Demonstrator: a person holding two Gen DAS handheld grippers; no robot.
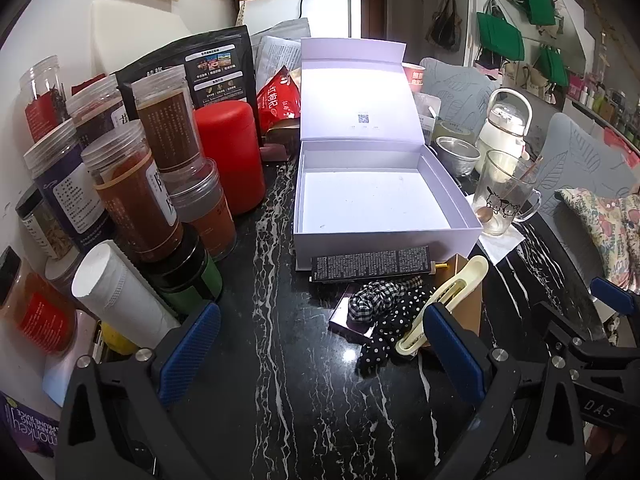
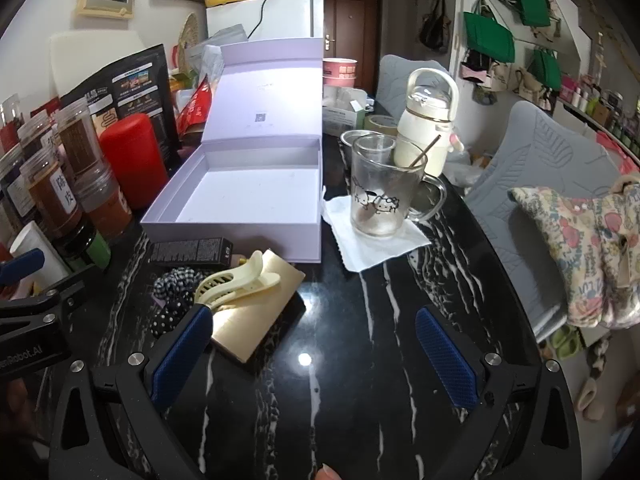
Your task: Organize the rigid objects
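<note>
An empty white box [image 1: 376, 200] [image 2: 240, 196] with its lid raised stands on the black marble table [image 1: 280, 360] [image 2: 360, 320]. In front of it lie a long black carton [image 1: 372, 263] [image 2: 188, 250], a cream hair claw [image 1: 444, 306] [image 2: 236, 280], checked and dotted scrunchies [image 1: 384, 308] [image 2: 174, 292] and a flat gold box [image 2: 256, 312] [image 1: 468, 304]. My left gripper [image 1: 320, 348] is open just short of this pile, holding nothing. My right gripper [image 2: 316, 352] is open too, its left fingertip beside the gold box. The right gripper also shows at the left wrist view's right edge.
Several jars [image 1: 132, 200] [image 2: 60, 184], a red canister [image 1: 232, 156] [image 2: 134, 160] and a white roll [image 1: 120, 296] crowd the table's left side. A glass mug [image 1: 504, 196] [image 2: 378, 188] on a napkin, a white bottle [image 2: 428, 128] and grey chairs [image 2: 540, 184] stand to the right.
</note>
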